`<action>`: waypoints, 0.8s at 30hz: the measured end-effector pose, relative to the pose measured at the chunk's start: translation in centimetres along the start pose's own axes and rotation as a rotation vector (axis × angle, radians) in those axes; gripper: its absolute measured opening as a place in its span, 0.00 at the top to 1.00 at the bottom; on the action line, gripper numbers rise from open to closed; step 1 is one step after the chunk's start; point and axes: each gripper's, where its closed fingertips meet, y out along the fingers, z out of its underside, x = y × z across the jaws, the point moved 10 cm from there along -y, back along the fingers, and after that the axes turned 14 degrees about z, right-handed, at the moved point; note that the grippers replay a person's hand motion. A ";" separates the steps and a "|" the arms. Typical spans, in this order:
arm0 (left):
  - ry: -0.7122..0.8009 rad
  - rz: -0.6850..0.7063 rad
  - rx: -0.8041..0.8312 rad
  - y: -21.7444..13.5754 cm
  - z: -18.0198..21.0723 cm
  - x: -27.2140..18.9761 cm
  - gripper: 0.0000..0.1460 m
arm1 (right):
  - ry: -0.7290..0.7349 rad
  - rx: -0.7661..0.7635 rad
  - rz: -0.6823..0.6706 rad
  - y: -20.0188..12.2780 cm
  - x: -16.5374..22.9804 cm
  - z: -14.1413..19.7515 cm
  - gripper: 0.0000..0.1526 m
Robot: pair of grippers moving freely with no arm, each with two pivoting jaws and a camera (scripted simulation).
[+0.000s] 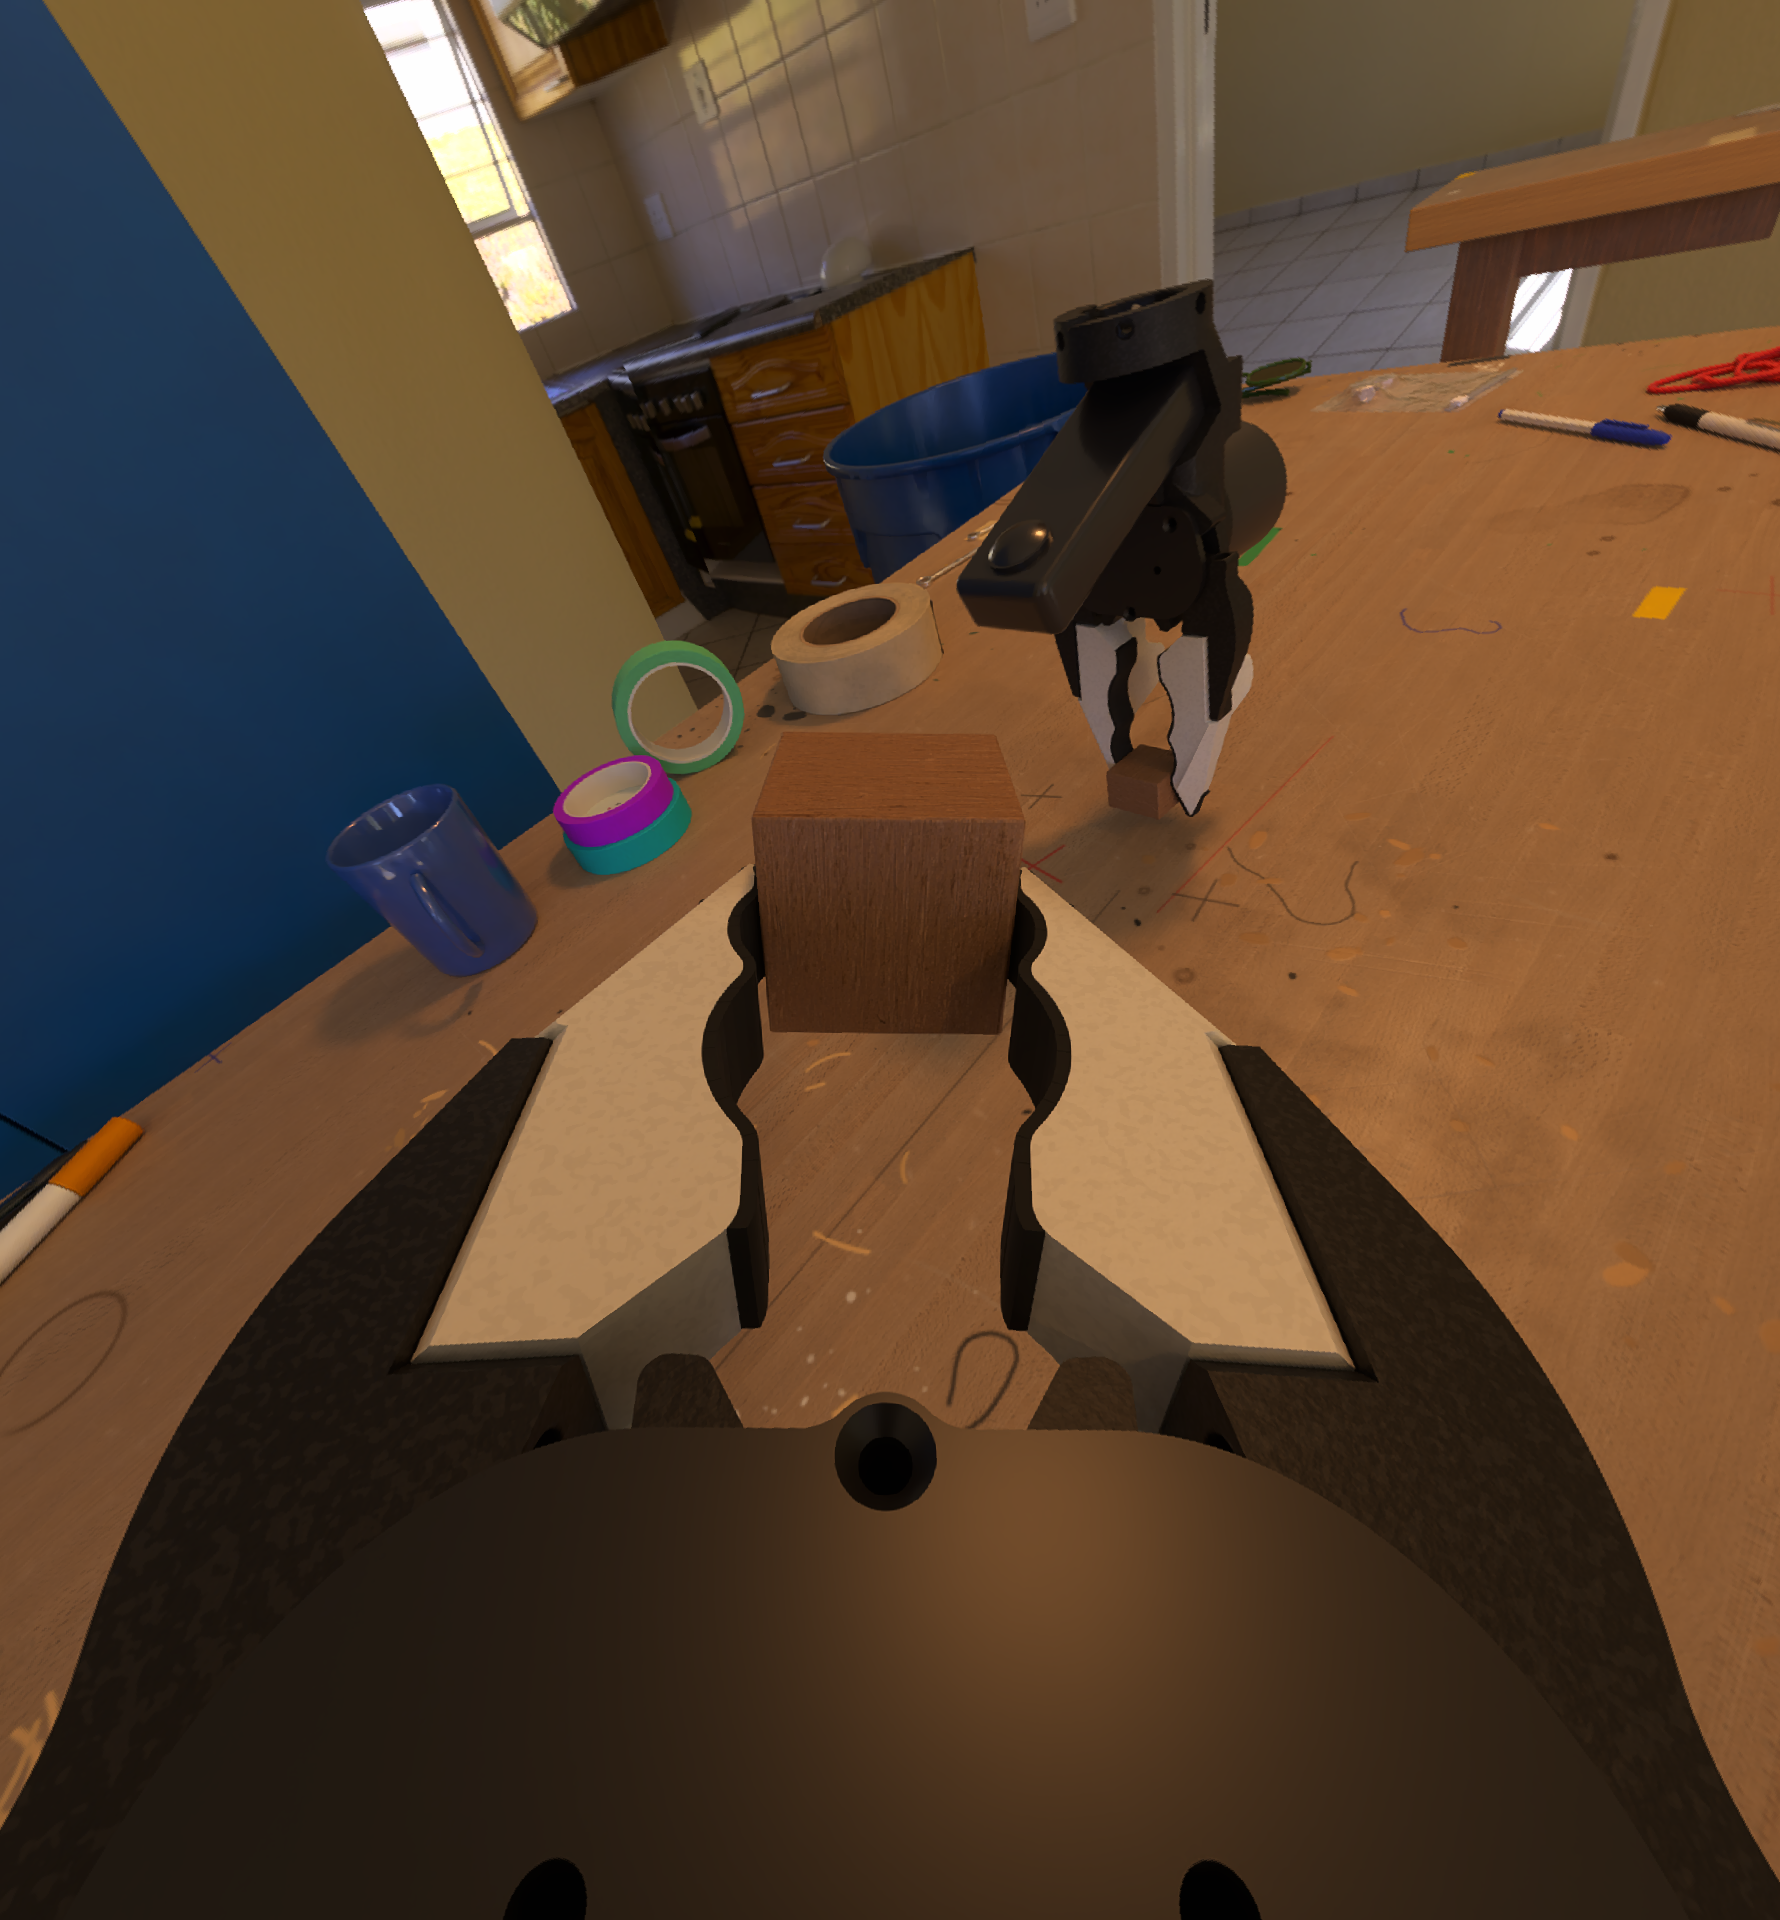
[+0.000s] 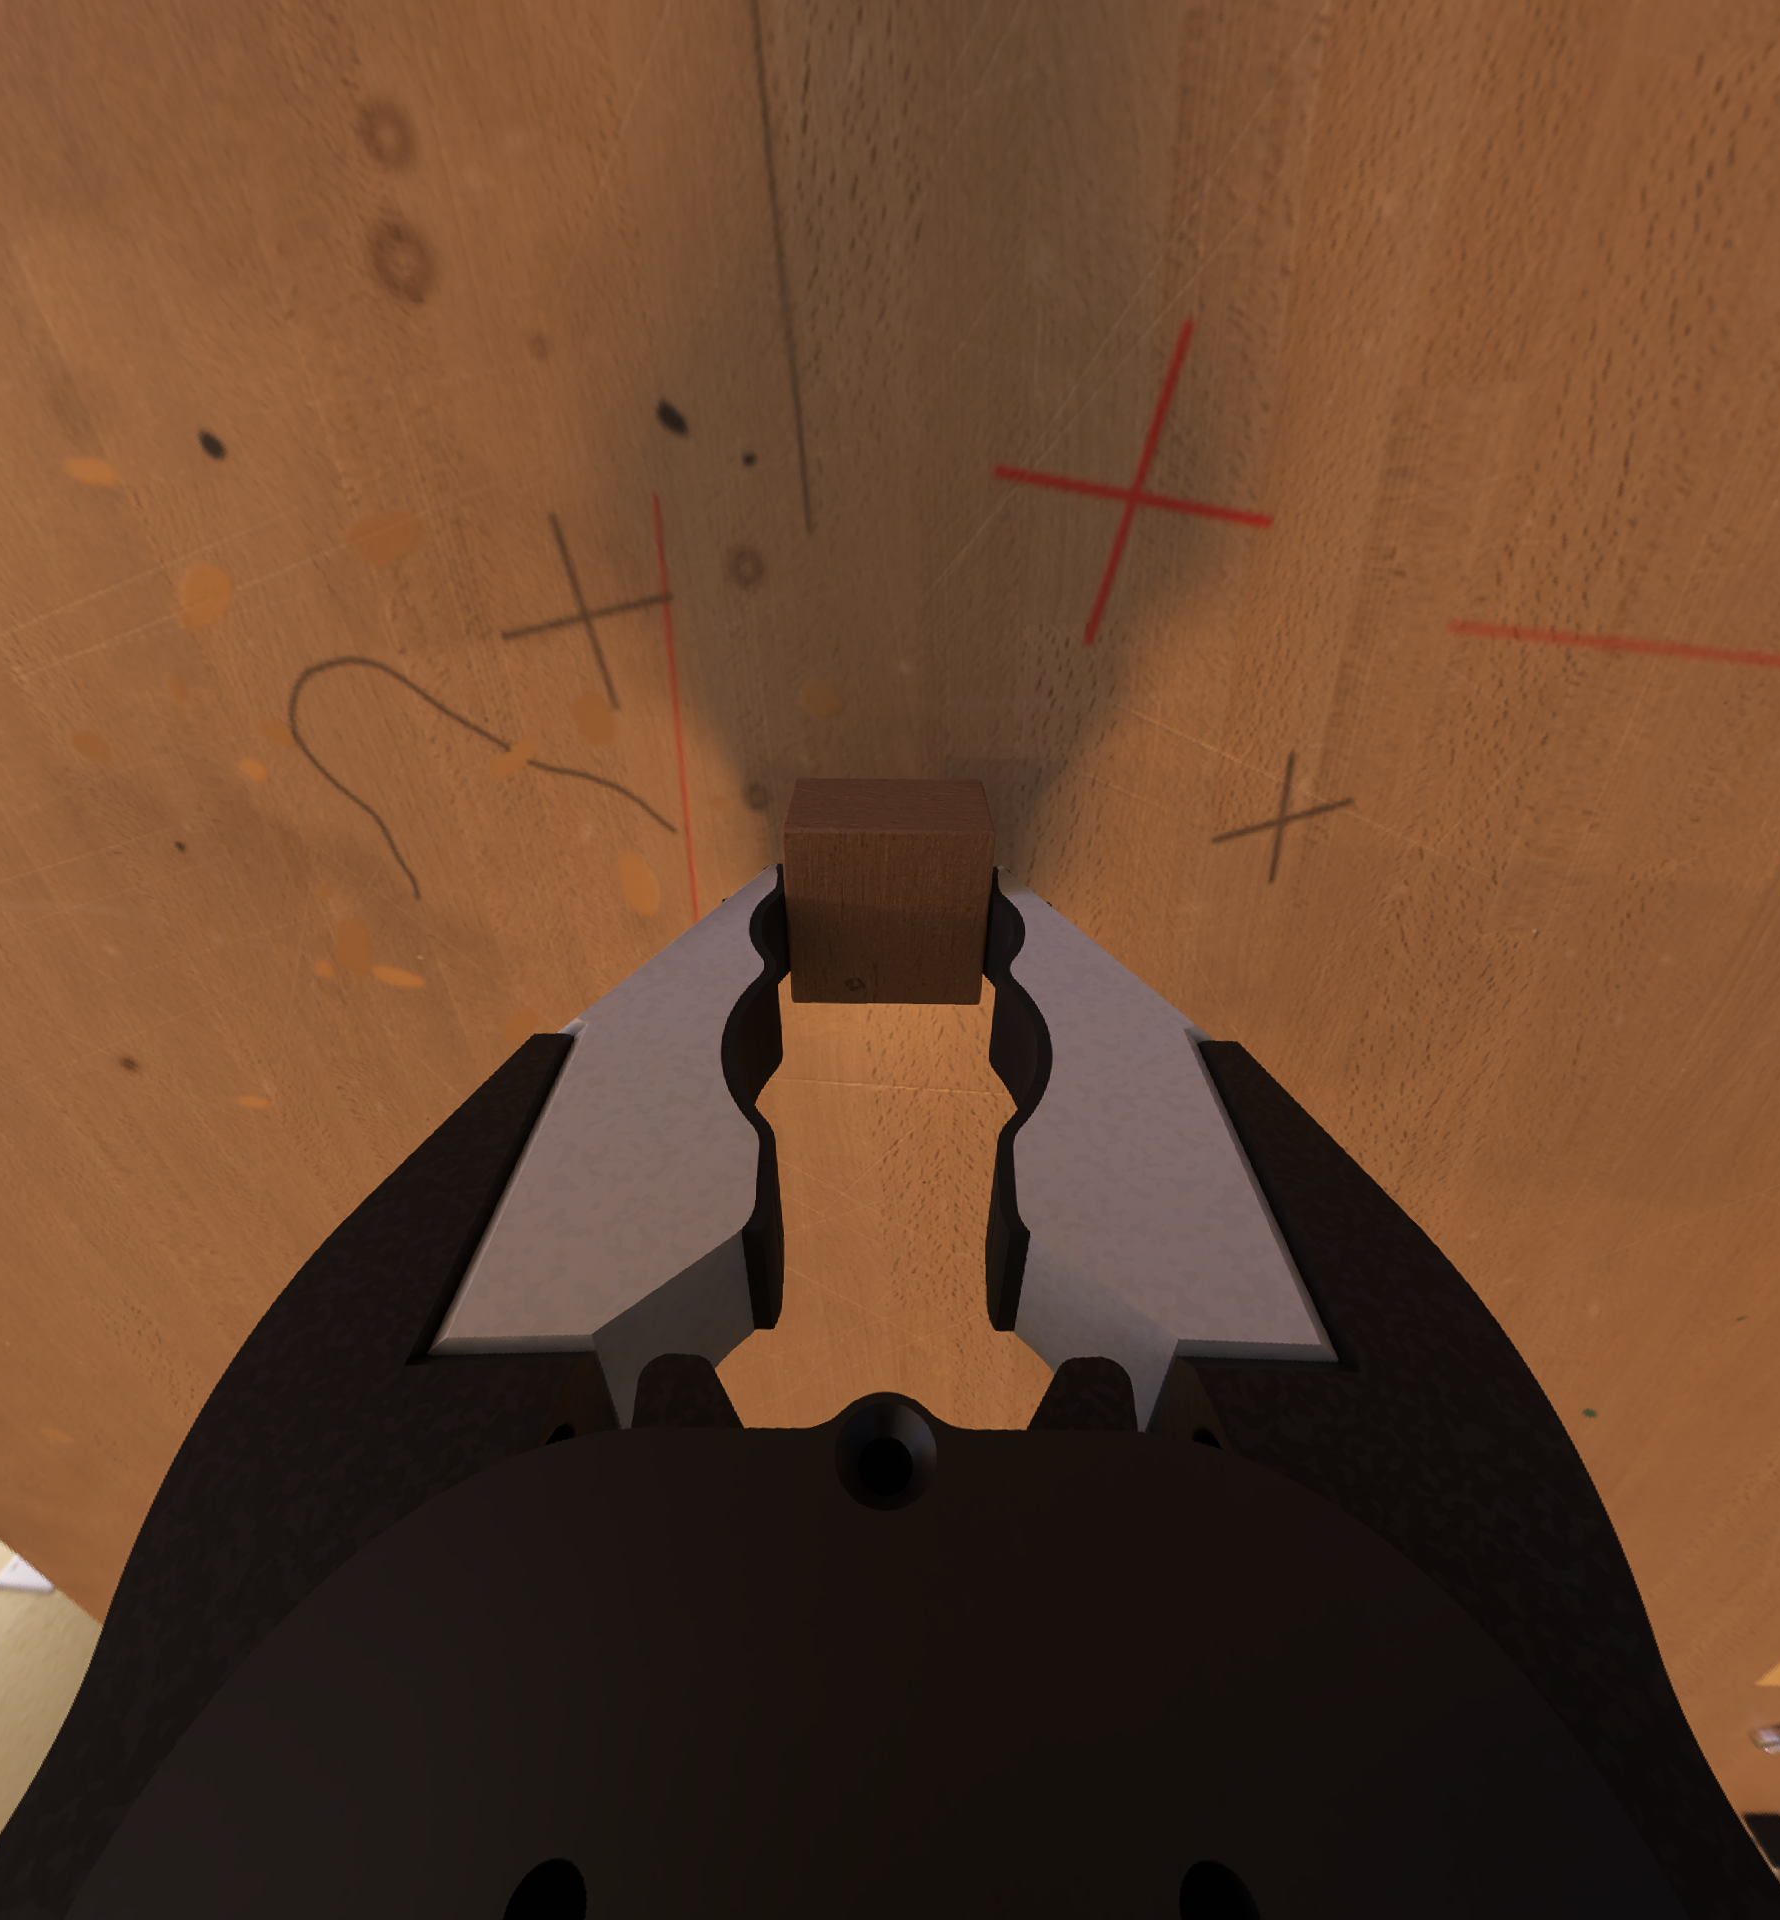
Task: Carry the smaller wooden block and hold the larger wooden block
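The larger wooden block (image 1: 886,894) stands on the wooden table (image 1: 1488,935), and my left gripper (image 1: 886,909) is shut on it, one fingertip on each side. Beyond it to the right, my right gripper (image 1: 1161,774) points down and is shut on the smaller wooden block (image 1: 1135,788). In the right wrist view this gripper (image 2: 886,909) clamps the smaller block (image 2: 886,894) at its fingertips, close over the marked tabletop (image 2: 1385,1039). I cannot tell whether the smaller block touches the table.
Left of the larger block are a blue mug (image 1: 429,883), a purple-and-teal tape stack (image 1: 621,816), a green tape roll (image 1: 678,707) and a white tape roll (image 1: 855,649). A blue tub (image 1: 938,457) stands behind. Markers (image 1: 1592,426) and red rope (image 1: 1769,369) lie far right.
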 end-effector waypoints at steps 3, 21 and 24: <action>0.002 0.016 0.014 0.4 0.1 0.0 0.69 | -0.028 0.044 -0.002 0.2 0.0 -0.4 0.76; 0.017 0.085 0.042 1.5 0.8 0.4 0.69 | -0.029 0.086 -0.040 0.9 -0.1 -0.8 0.76; 0.036 0.068 0.049 1.0 0.6 0.2 0.69 | -0.042 0.112 -0.022 1.1 0.1 -1.0 0.76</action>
